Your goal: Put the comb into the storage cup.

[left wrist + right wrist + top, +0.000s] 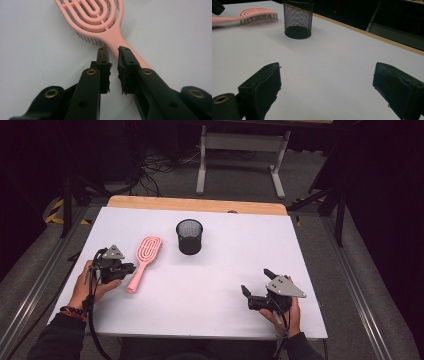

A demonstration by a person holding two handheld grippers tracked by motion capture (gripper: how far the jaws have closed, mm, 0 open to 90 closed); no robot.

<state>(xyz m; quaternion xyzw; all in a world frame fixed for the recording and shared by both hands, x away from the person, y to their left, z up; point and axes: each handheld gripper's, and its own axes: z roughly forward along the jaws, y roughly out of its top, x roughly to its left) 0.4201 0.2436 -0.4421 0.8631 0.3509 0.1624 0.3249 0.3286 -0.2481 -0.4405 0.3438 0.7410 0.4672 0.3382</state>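
Left gripper (113, 53) fingers slightly parted over pink brush (100, 17) handle.

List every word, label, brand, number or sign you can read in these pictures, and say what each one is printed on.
None: no readable text stands on anything here.
Pink hairbrush: no brand or lettering on the side that shows.
Black mesh cup: no label.
White table top: blank.
Yellow and black floor tape: stripes, no words.
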